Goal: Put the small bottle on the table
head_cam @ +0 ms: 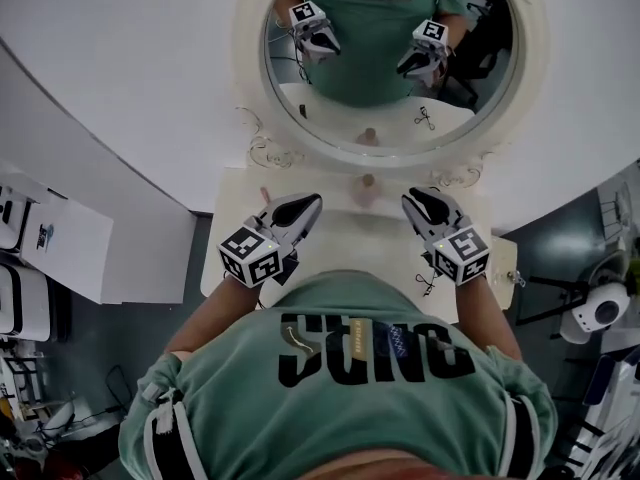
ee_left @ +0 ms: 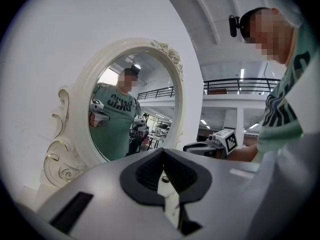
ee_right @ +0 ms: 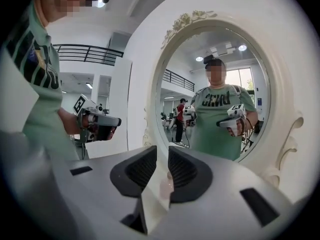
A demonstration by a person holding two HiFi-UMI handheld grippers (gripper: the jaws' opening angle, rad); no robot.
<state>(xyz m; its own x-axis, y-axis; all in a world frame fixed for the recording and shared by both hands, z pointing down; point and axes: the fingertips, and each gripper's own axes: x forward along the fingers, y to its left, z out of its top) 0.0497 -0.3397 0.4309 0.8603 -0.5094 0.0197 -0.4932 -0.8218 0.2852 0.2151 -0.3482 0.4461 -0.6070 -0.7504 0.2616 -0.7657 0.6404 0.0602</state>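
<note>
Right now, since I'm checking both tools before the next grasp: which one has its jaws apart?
The right tool: a gap shows between its jaw tips, while on the left tool the tips meet.

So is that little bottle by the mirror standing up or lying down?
Upright, it seems: the small bottle sits on its base on the table, and the left gripper and right gripper hang clear of it.

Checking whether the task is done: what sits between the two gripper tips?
In the head view, the small bottle stands on the table between the left gripper and right gripper, touching neither, close to the mirror.
</note>
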